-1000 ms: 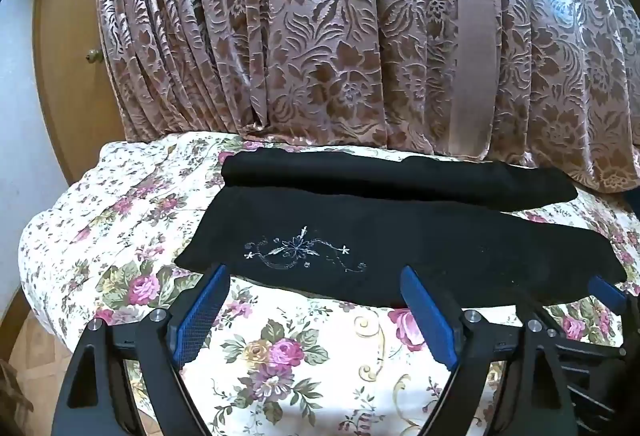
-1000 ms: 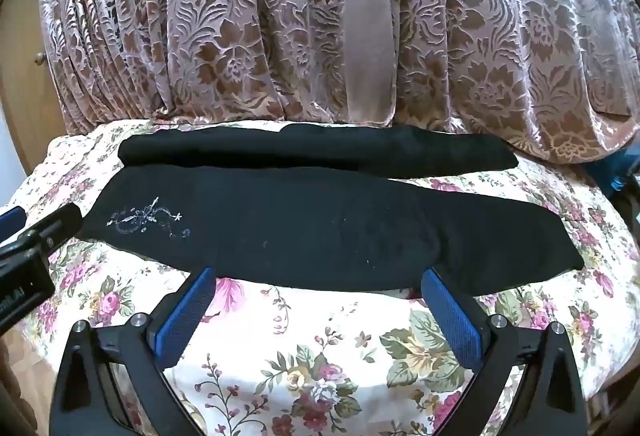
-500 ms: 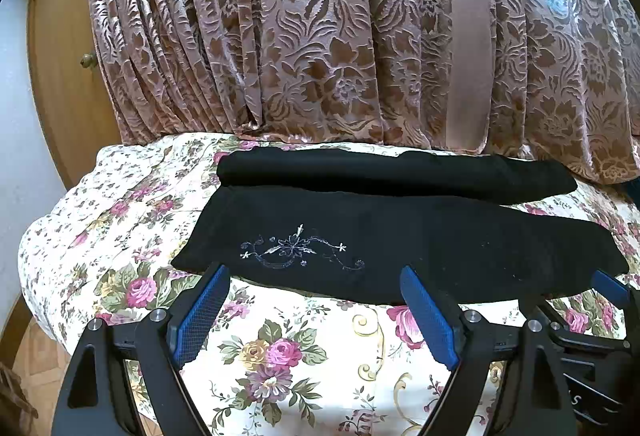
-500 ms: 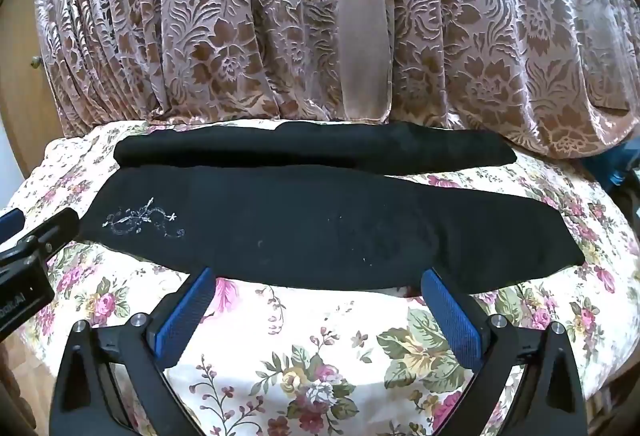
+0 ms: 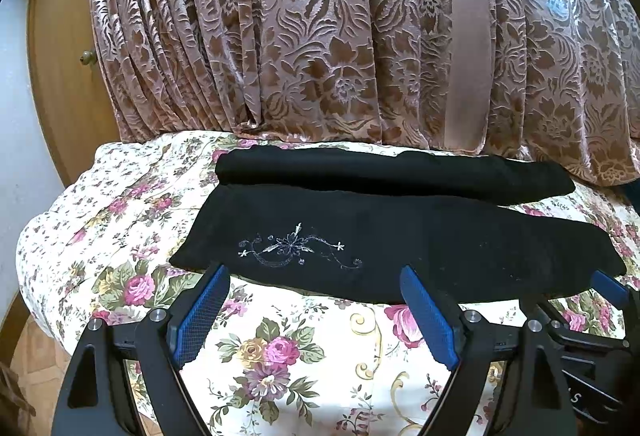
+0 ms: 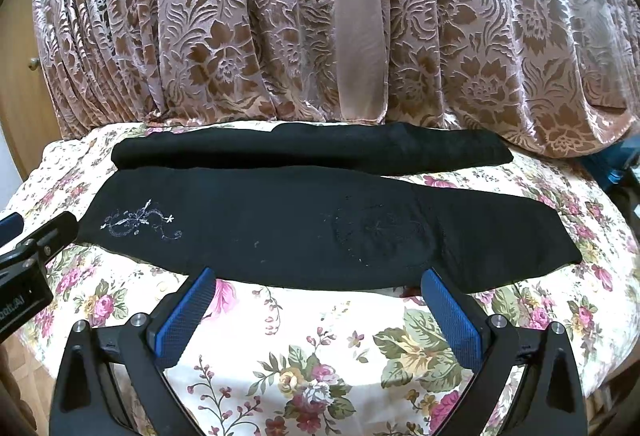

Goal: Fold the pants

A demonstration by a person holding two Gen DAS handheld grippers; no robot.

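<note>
**Pants lying flat, both grippers hanging open at the near edge**

Pants (image 5: 400,240) are lying stretched sideways across a flowered bedspread (image 5: 280,348), black, with the two legs side by side: the far leg is running along the foot of the curtain (image 5: 320,35), and the near leg is carrying pale embroidery (image 5: 296,248) toward its left end. In the right wrist view the same pants (image 6: 300,228) are spanning nearly the whole width of the bedspread (image 6: 340,336), with faint stitching showing on the right half.

The left hand-held gripper (image 5: 316,312) is hovering with its jaws spread wide and nothing between them, its blue pads (image 5: 204,316) tipping just over the near hem below the embroidery. The right hand-held gripper (image 6: 320,312) is likewise standing wide apart and empty, its pads (image 6: 450,316) reaching the near hem further right. Each gripper is showing at the edge of the other's view.

Compared with a second ago, little is changing: the pants are lying in the same place and shape, both grippers are keeping the same wide spread, and the cloth is sitting only slightly higher in each frame, the hem now meeting the pad tips.
</note>
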